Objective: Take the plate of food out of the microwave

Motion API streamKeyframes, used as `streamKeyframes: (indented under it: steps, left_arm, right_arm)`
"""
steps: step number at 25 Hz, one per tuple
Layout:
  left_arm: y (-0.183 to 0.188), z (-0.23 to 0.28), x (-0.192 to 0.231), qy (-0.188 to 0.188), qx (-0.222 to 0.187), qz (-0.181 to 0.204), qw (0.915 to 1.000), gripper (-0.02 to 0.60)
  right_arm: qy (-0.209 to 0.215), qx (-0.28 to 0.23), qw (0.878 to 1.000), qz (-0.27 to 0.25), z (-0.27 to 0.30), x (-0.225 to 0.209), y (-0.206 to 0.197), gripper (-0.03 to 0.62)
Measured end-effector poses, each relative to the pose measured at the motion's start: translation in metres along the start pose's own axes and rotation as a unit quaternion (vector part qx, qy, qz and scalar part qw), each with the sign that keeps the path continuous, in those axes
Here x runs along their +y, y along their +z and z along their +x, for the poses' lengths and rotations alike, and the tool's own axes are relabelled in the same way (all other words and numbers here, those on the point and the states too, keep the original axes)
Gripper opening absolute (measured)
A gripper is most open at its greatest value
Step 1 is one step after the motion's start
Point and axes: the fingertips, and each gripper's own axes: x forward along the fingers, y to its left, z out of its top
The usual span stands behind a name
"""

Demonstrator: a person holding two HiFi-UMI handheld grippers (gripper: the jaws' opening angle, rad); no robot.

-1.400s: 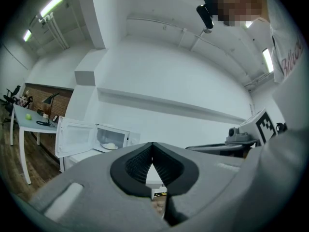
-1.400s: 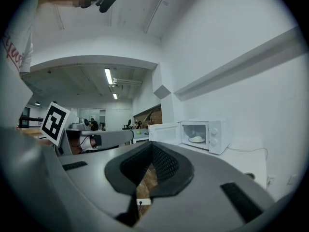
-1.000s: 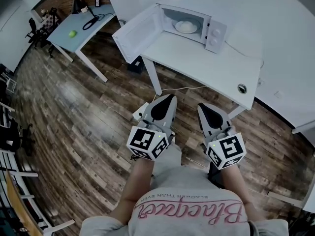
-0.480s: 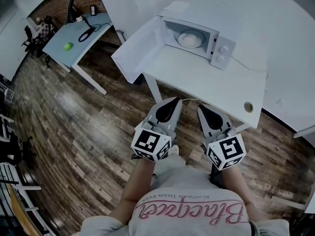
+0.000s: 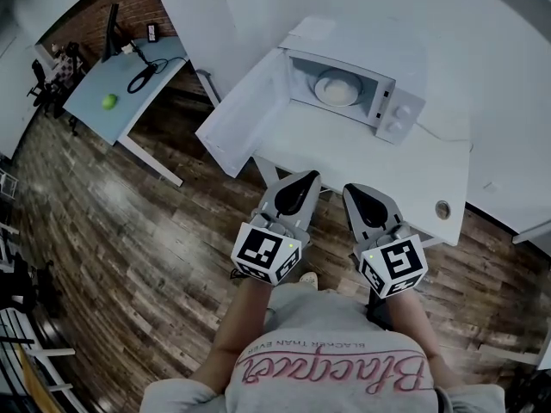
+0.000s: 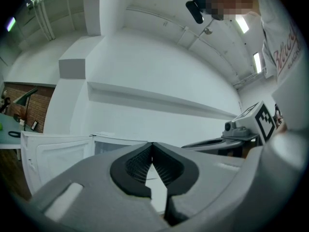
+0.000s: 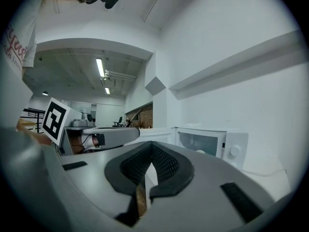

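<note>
White microwave (image 5: pixel 398 117) holds one plate (image 5: pixel 337 89); left gripper (image 5: pixel 307 177) and right gripper (image 5: pixel 351 190) closed, empty.

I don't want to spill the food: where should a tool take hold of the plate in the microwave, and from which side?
Probably the near rim of the plate, coming in level through the open front. It lies flat in the microwave with food at its middle, walls on the other sides, and the door swung wide to the left.
</note>
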Motion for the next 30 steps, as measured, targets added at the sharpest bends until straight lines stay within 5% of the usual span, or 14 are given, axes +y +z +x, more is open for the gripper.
streamKeyframes:
  steps: [14, 30]
  left_arm:
    - [-0.014, 0.011, 0.038, -0.007, -0.010, -0.027, 0.9996, 0.006]
    - [-0.028, 0.064, 0.066, -0.025, 0.009, -0.020, 0.9995, 0.008]
  right_arm:
    - [0.001, 0.030, 1.000, -0.009, 0.041, 0.003, -0.013, 0.011]
    - [-0.020, 0.023, 1.000, 0.005, 0.082, -0.041, -0.015, 0.011]
